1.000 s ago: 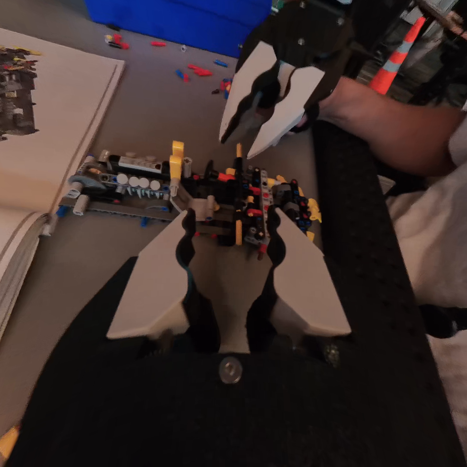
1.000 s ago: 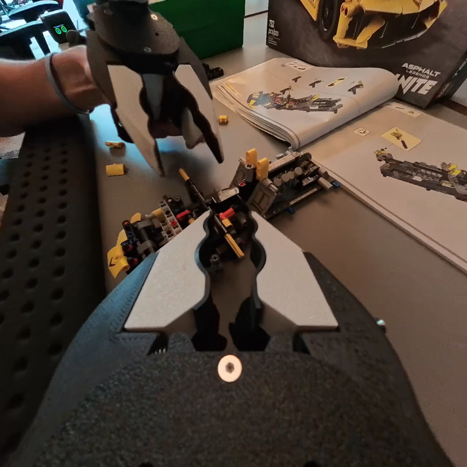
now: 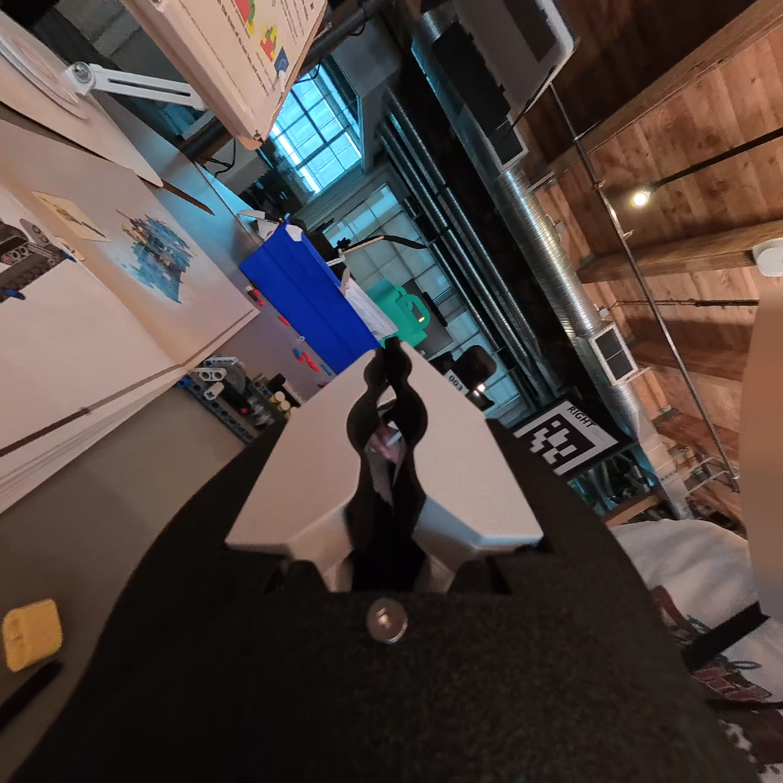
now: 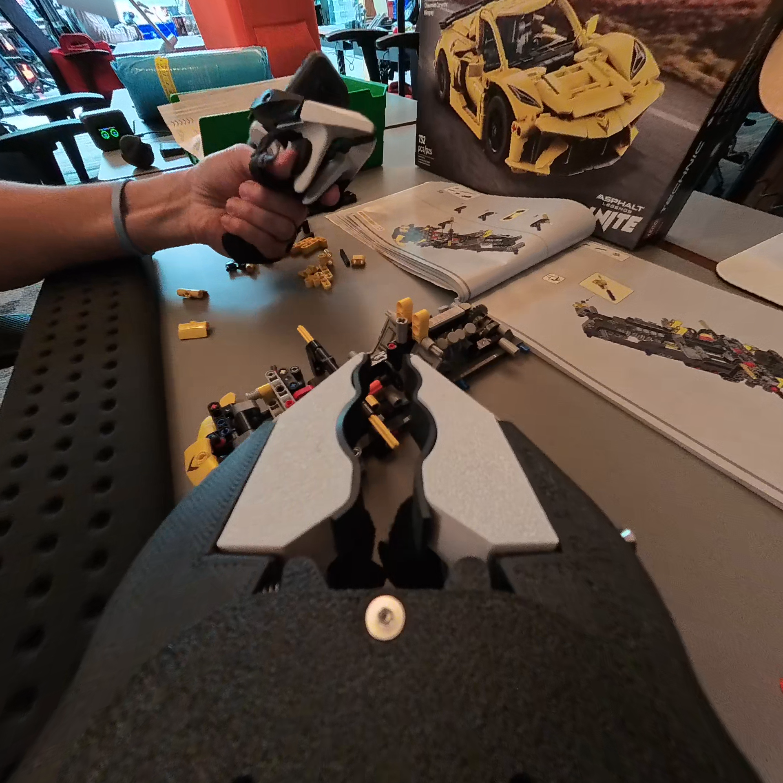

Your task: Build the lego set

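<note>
Mid-assembly, between one fitting and the next, by the look of it.

Far left, along the desk's [image 4: 551, 445] near-left edge: a black perforated panel [image 4: 76, 381], walling off that side.

Just right of it, above the desk's far-left part: a hand [image 4: 229, 212] lifting the left gripper [image 4: 313, 140] clear of the work and tipping it upward, toward the ceiling in its own view. Fingers [image 3: 322, 445] pressed together at the tips. Impossible to tell whether any small part sits between them.

Below that hand, scattered on the desk: loose yellow pieces [image 4: 315, 271], with a single yellow brick [image 4: 192, 330] nearer the panel.

Centre, toward the near edge: the half-built car [image 4: 462, 339], long, black and grey with yellow ends, lying flat. Clamped at its middle by the right gripper [image 4: 389, 362], fingers straddling and apparently pinning the frame.

Right of the car, touching or nearly touching its far end: the open instruction book [image 4: 466, 237], spread toward the desk's right edge. Behind it, at the far-right corner, the set's box [image 4: 551, 84], standing upright.

Next move, judged from this: bringing the left gripper down to the pile for the next piece, or to the frame if one is already pinched, while keeping the car clamped. Calls for a slow, vertical descent and a fine pinch.

Open room mainly between the pile and the car, and along the near-right edge. Tight on the left against the panel, and on the right where pages crowd the car.
</note>
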`<action>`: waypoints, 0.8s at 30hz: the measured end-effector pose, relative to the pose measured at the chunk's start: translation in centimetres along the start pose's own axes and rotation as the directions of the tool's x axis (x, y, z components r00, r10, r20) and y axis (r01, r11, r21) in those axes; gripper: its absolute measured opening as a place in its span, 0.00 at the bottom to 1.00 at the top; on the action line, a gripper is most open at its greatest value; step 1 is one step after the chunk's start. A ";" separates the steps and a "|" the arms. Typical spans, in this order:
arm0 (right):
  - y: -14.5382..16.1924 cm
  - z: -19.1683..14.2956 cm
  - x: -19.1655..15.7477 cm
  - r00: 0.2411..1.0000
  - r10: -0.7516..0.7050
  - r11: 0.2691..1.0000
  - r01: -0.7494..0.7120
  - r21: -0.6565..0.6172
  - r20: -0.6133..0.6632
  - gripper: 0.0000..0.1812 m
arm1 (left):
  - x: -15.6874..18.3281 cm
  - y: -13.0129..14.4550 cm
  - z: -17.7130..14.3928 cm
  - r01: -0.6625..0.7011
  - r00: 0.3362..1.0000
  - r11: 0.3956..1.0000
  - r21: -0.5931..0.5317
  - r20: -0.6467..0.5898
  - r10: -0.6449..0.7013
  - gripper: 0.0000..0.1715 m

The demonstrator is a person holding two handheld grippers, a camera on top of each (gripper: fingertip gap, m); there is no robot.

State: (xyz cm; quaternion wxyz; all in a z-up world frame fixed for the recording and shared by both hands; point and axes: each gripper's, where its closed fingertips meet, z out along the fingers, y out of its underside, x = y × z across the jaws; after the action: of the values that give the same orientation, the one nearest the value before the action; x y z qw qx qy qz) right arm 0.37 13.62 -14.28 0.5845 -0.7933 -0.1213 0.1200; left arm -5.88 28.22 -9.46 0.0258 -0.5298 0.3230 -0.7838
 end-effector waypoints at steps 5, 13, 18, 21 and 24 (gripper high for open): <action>0.1 0.1 0.0 1.000 0.008 1.000 -0.008 -0.003 0.006 0.08 | -0.1 0.6 0.3 -0.061 0.997 0.997 -0.041 0.042 0.063 0.00; 0.4 0.2 -0.1 1.000 0.009 1.000 -0.008 -0.018 0.011 0.08 | -0.5 1.3 0.9 -0.204 0.969 0.972 -0.119 0.115 0.218 0.01; 0.4 0.2 0.0 1.000 0.007 1.000 -0.007 -0.020 0.007 0.07 | -0.7 1.3 1.1 -0.448 0.851 0.873 -0.195 0.205 0.483 0.23; 0.4 0.1 0.0 1.000 0.011 1.000 -0.011 -0.020 0.006 0.07 | -0.1 0.8 1.1 -0.541 0.776 0.814 -0.210 0.247 0.580 0.23; 0.6 0.2 0.1 1.000 0.015 1.000 -0.015 -0.025 0.006 0.08 | -0.2 -0.3 0.6 -0.597 0.701 0.775 -0.210 0.333 0.630 0.21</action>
State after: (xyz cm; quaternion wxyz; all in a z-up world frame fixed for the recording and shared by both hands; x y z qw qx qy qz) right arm 0.42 13.68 -14.88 0.5731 -0.8011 -0.1187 0.1251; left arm -5.19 28.24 -9.27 0.3253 -0.5354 0.5025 -0.5958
